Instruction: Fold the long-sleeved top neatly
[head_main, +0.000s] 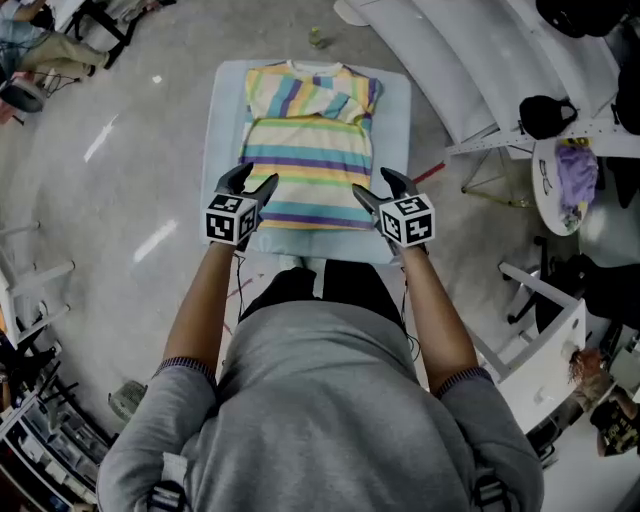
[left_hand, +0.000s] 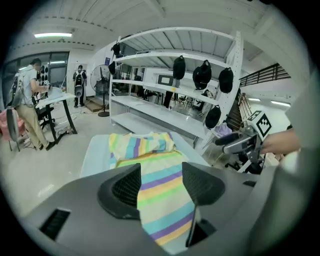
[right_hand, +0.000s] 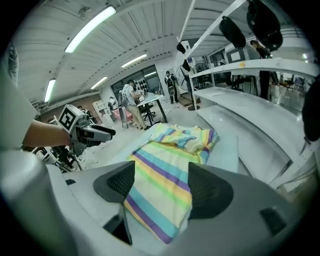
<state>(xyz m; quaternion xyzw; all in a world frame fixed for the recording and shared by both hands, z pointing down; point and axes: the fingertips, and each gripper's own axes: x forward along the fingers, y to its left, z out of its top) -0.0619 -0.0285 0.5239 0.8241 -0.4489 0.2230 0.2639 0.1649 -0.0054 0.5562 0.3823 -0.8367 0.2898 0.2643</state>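
Striped long-sleeved top (head_main: 310, 150), sleeves folded in, on a blue pad (head_main: 395, 120).
Left gripper (head_main: 254, 180) and right gripper (head_main: 372, 183) are held wide, empty, near its hem; pinching both corners is judged next.

Bright, even light from ceiling tubes (right_hand: 90, 27); gripper views bulge, corners black.
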